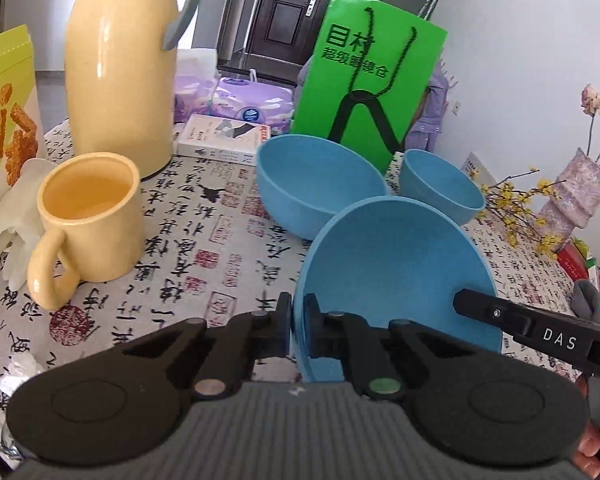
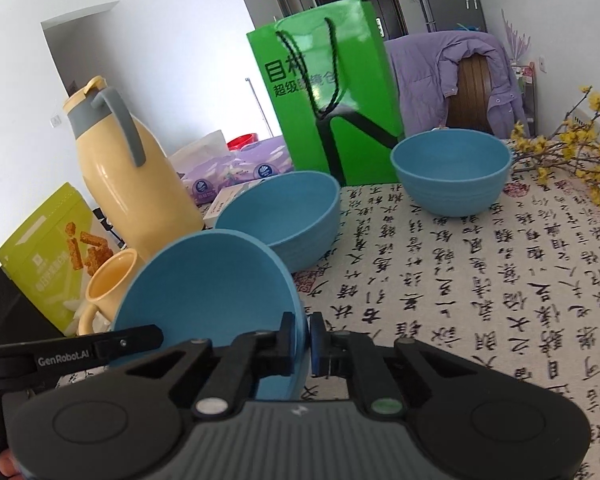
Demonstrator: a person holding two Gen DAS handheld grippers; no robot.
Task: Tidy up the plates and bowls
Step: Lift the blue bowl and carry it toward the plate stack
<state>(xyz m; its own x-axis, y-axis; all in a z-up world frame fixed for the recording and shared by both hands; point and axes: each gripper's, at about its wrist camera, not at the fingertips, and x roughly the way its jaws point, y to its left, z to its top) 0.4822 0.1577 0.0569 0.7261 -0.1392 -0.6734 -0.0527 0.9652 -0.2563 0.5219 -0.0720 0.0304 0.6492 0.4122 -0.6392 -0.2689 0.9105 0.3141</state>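
A blue bowl (image 1: 392, 264) (image 2: 204, 280) is tipped up on edge above the calligraphy tablecloth (image 1: 204, 240), its hollow facing both cameras. My left gripper (image 1: 298, 312) is shut on its left rim and my right gripper (image 2: 305, 332) is shut on its right rim. Each view shows one of the other gripper's fingers (image 1: 466, 302) (image 2: 152, 336) across the bowl. Behind it a larger blue bowl (image 1: 312, 184) (image 2: 284, 212) rests on the cloth. A third blue bowl (image 1: 440, 184) (image 2: 452, 168) stands further back to the right.
A yellow mug (image 1: 88, 216) and yellow thermos jug (image 1: 120, 60) stand at the left with a snack bag (image 1: 4, 112) and a white glove (image 1: 16, 216). Behind the bowls are a green paper bag (image 1: 364, 88), a small box (image 1: 224, 140) and tissue packs (image 1: 252, 100). A vase (image 1: 580, 188) with yellow flowers stands at the right.
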